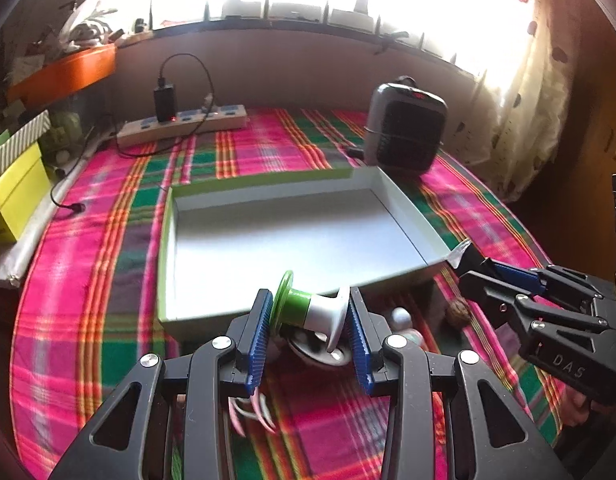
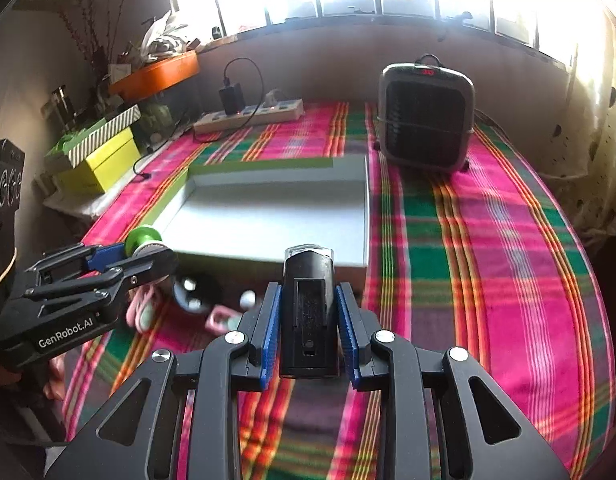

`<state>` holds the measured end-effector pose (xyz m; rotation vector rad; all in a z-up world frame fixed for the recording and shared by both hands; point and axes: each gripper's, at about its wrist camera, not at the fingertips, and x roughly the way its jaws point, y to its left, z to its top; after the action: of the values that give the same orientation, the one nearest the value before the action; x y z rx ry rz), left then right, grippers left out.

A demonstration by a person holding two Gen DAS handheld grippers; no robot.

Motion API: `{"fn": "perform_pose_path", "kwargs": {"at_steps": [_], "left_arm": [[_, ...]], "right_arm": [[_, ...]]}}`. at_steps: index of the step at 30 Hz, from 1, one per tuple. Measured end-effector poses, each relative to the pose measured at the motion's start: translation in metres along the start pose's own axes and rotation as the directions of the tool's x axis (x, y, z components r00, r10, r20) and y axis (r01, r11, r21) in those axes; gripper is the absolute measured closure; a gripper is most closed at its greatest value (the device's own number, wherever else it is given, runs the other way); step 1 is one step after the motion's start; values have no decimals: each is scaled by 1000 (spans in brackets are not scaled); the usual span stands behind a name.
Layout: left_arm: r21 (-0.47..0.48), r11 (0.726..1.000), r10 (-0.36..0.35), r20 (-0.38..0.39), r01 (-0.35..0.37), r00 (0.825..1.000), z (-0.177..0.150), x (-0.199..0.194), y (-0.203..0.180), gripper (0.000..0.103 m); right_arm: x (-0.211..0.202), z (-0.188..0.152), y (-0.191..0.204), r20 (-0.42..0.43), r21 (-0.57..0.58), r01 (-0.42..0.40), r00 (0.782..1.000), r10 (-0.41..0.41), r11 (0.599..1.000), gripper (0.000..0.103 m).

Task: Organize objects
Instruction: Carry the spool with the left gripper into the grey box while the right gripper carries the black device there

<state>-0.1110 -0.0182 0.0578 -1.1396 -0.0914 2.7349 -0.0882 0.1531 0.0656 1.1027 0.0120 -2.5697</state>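
My left hand-held gripper [image 1: 310, 318] is clamped on a green-and-white spool [image 1: 310, 310], its blue pads pressing both flanges, held above the near edge of the shallow white tray [image 1: 169, 264]. My right hand-held gripper [image 2: 308, 312] is clamped on a black rectangular device [image 2: 308, 312] with a clear tip, at 6 o'clock of the tray and off the plaid-covered surface [image 2: 488, 260]. Below the spool, at the tray's near edge, lie a white ball [image 1: 400, 315], a walnut [image 1: 458, 312] and a round grey piece [image 1: 316, 350]. At 1 o'clock of the tray stands a grey heater [image 1: 406, 126]; at 11 o'clock, a power strip [image 1: 183, 124].
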Motion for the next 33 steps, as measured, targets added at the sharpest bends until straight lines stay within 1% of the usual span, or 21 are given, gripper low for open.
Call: {"fn": "perform_pose_path", "kwargs": {"at_steps": [8, 17, 21, 29, 33], "left_arm": [[-56, 998, 14, 7, -14, 1000, 15, 15, 20, 69], [-56, 998, 29, -28, -30, 999, 21, 39, 32, 69], [-74, 997, 34, -31, -36, 999, 26, 45, 42, 69], [-70, 995, 64, -42, -67, 997, 39, 63, 56, 69], [-63, 996, 65, -49, -68, 997, 44, 72, 58, 69]], "right_arm": [[18, 30, 1, 1, -30, -4, 1000, 4, 1000, 75], [41, 50, -6, -9, -13, 3, 1000, -3, 1000, 75], [52, 55, -7, -23, -14, 5, 1000, -5, 1000, 74], [76, 71, -6, -36, -10, -2, 999, 2, 1000, 75], [88, 76, -4, -46, -22, 5, 999, -6, 1000, 75]]}}
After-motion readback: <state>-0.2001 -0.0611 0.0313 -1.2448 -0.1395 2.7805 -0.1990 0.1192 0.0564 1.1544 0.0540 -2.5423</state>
